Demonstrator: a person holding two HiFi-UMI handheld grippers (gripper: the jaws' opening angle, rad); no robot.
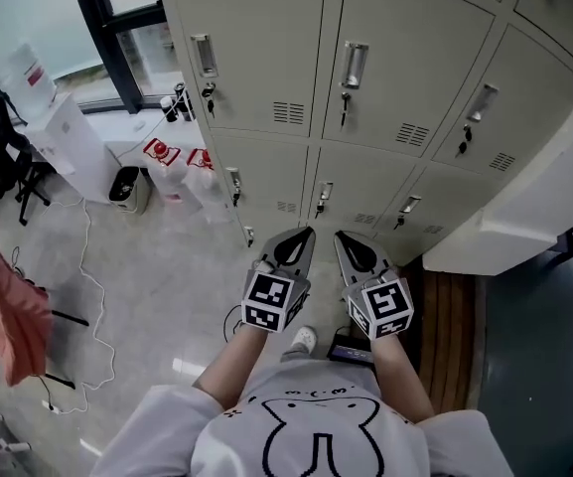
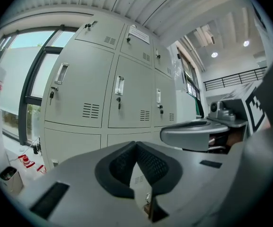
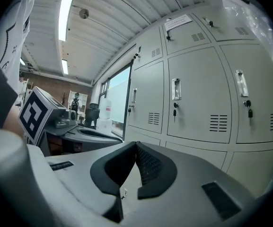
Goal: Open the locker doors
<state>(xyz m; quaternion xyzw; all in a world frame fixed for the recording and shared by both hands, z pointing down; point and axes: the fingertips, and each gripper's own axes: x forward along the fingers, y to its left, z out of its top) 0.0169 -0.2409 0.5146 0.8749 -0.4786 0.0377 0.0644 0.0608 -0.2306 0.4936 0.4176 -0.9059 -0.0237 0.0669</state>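
Note:
A block of beige lockers [image 1: 405, 68] stands in front of me, and every door I can see is closed. Each door has a metal handle [image 1: 355, 65] with a key below it; the lower row has smaller handles [image 1: 324, 197]. My left gripper [image 1: 309, 230] and right gripper [image 1: 338, 235] are held side by side at chest height, pointing at the lower lockers and well short of them. Both are shut with nothing between the jaws. In the left gripper view the left gripper [image 2: 136, 143] has its pads meeting at the tip; the right gripper [image 3: 136, 143] looks the same in its own view.
A white water dispenser [image 1: 63, 132], a black bin [image 1: 127, 185] and red-and-white bags [image 1: 162, 152] stand left of the lockers by the window. A cable [image 1: 87, 266] trails over the floor. An off-white slab [image 1: 524, 207] juts out at the right, above wooden boards [image 1: 450, 336].

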